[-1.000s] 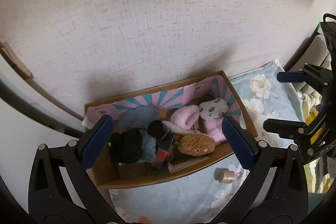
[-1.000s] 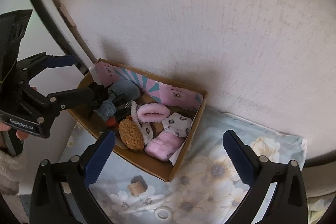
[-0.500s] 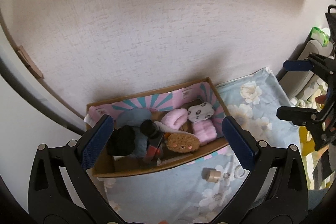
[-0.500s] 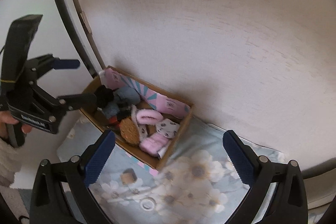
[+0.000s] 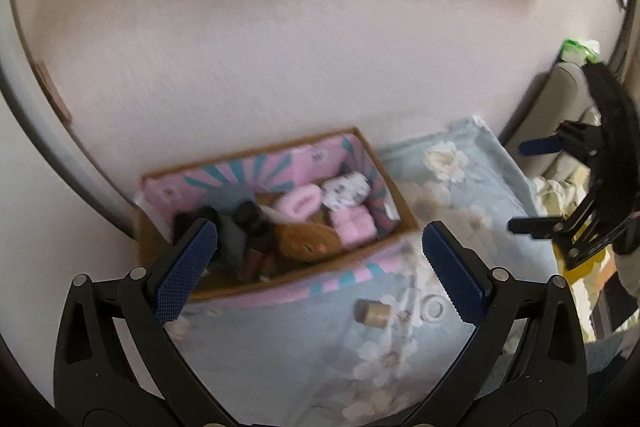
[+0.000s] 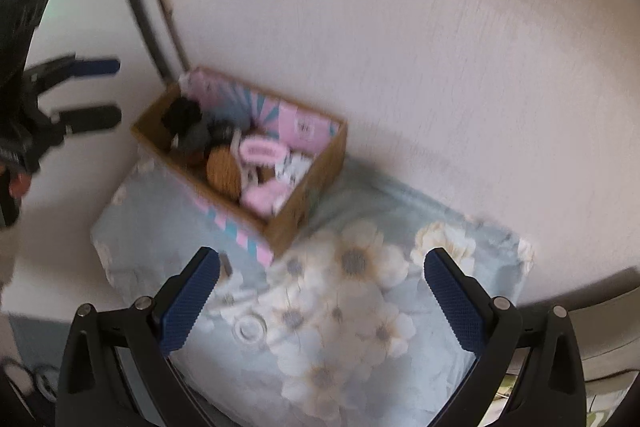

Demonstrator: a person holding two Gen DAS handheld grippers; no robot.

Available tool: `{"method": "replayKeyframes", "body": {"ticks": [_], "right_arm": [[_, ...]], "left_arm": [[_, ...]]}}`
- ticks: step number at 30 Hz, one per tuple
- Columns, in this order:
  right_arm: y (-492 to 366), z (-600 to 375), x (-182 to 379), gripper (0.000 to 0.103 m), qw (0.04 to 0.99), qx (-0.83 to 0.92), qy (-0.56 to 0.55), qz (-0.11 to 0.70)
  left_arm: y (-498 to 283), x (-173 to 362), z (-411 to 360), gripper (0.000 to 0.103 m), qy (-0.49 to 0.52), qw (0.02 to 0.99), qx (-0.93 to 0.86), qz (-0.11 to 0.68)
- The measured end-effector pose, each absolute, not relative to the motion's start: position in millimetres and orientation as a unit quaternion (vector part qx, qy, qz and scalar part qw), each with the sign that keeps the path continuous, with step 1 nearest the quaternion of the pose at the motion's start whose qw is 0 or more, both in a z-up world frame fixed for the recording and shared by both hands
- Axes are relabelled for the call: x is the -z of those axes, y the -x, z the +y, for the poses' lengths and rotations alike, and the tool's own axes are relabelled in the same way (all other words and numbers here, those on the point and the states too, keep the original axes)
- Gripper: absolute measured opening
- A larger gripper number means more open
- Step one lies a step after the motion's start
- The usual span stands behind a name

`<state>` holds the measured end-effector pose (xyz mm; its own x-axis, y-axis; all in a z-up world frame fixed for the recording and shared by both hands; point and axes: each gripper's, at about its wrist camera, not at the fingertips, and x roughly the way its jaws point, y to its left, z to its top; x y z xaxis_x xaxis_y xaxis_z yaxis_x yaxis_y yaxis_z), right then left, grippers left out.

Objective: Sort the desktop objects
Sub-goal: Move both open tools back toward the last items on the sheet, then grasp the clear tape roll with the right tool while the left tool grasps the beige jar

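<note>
A cardboard box with a pink and teal lining stands against the wall on a table under a floral cloth. It holds a brown plush, pink fuzzy pieces, a white spotted sock and dark items. A small tan cylinder and a clear ring lie on the cloth in front. My left gripper is open and empty, held back from the box. My right gripper is open and empty above the cloth, with the box ahead of it and the ring close by.
A white textured wall rises right behind the box. Each gripper shows in the other's view, the right gripper to the right of the table and the left gripper to the left of it. A beige seat stands at the right.
Both grippers have drawn back and up from the box, which now looks smaller and further off. More of the floral cloth shows. The fingers stay open.
</note>
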<state>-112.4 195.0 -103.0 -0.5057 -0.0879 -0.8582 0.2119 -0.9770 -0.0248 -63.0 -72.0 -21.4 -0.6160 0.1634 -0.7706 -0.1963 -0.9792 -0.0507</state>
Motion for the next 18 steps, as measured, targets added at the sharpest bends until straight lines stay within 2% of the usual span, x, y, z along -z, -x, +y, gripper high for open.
{"method": "replayKeyframes", "body": {"ticks": [3, 8, 10, 13, 14, 16, 18], "right_arm": [[94.5, 190.1, 138.9, 0.101, 0.101, 0.852, -0.507, 0.088], [73.7, 178.0, 197.0, 0.085, 0.155, 0.822, -0.542, 0.079], [71.1, 172.4, 212.7, 0.076, 0.171, 0.814, -0.549, 0.081], [69.5, 164.0, 233.1, 0.073, 0.200, 0.805, -0.552, 0.084], [68.7, 160.1, 240.4, 0.072, 0.209, 0.803, -0.550, 0.090], [69.1, 155.1, 250.5, 0.063, 0.224, 0.800, -0.548, 0.095], [70.8, 149.9, 259.8, 0.061, 0.240, 0.798, -0.545, 0.097]], "left_arm": [[51.3, 54.0, -58.0, 0.101, 0.444, 0.114, -0.889, 0.017], [39.1, 121.1, -34.4, 0.090, 0.488, 0.130, -0.863, 0.005], [38.0, 146.7, -27.3, 0.081, 0.503, 0.132, -0.854, 0.006], [38.7, 176.1, -19.4, 0.071, 0.517, 0.135, -0.845, 0.005], [38.8, 183.4, -17.7, 0.070, 0.517, 0.136, -0.845, 0.003], [39.9, 194.0, -15.6, 0.069, 0.514, 0.138, -0.846, 0.001], [40.6, 201.8, -14.2, 0.068, 0.512, 0.137, -0.848, 0.000]]}}
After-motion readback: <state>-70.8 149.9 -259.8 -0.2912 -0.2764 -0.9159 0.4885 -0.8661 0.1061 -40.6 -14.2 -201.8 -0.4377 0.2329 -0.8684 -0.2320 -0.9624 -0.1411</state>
